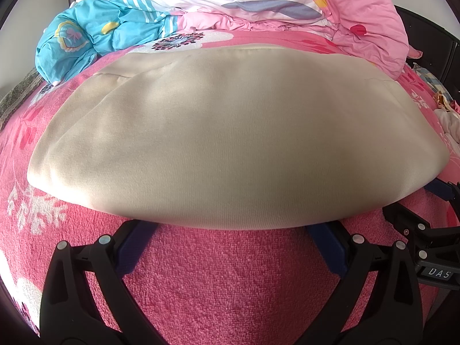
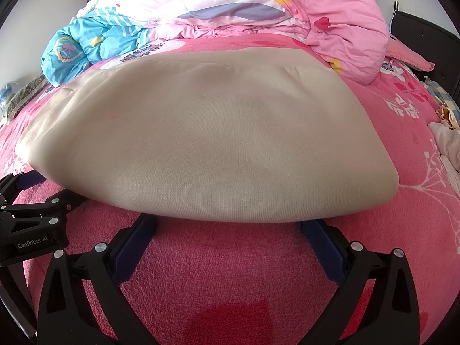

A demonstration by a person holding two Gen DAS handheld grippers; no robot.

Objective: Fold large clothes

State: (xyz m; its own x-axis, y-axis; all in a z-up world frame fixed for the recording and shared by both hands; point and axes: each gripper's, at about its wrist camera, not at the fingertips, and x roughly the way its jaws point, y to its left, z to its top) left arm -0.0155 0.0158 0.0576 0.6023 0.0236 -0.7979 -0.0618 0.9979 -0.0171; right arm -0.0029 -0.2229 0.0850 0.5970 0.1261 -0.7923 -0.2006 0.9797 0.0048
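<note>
A large cream garment (image 1: 230, 143) lies folded flat on the pink floral blanket (image 1: 230, 281); it also shows in the right wrist view (image 2: 207, 143). My left gripper (image 1: 230, 228) is open, its blue fingertips slid under the garment's near edge and hidden by the cloth. My right gripper (image 2: 228, 221) is open the same way, tips under the near edge further right. Each gripper shows in the other's view: the right gripper at the right edge (image 1: 425, 215), the left gripper at the left edge (image 2: 28, 198).
A crumpled pink quilt (image 1: 359, 8) and a blue printed quilt (image 1: 95, 37) are piled behind the garment. Small clothes (image 2: 445, 141) lie at the right bed edge. A dark headboard (image 2: 425, 28) stands at the far right.
</note>
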